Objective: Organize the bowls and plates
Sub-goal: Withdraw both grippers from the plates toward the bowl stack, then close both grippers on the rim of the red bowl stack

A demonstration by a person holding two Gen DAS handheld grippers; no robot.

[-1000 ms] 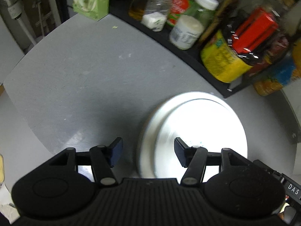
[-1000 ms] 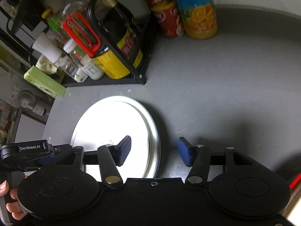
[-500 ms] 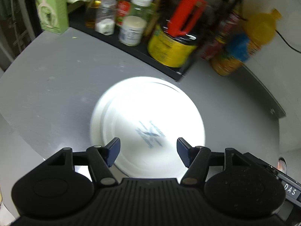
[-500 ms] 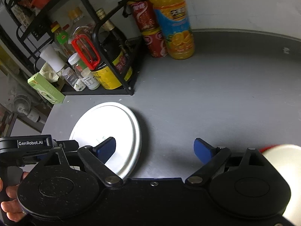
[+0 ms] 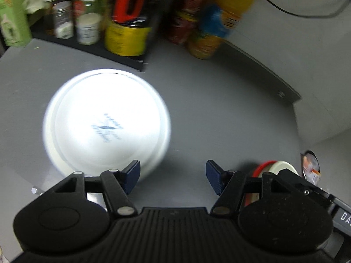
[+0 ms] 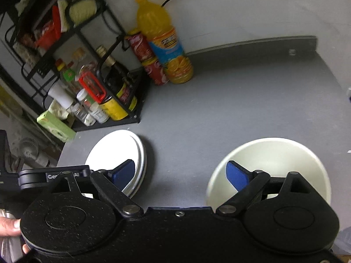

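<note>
White plates lie stacked on the grey counter, bright under the light, with a blue mark in the middle; they also show in the right wrist view as plates. My left gripper is open and empty, just right of the plates' near edge. A cream bowl sits on the counter at the right; its red-rimmed edge, the bowl, peeks past the left gripper's right finger. My right gripper is open wide, its right fingertip over the bowl's near left rim, with nothing held.
A black wire rack with bottles, jars and a yellow tin stands at the back left. An orange juice bottle and red cans stand against the wall. A green box lies by the rack. A hand holds the left gripper.
Both grippers have swung right and pulled back from the plates. The right gripper has opened wider, and the cream bowl has come into view under its right finger.
</note>
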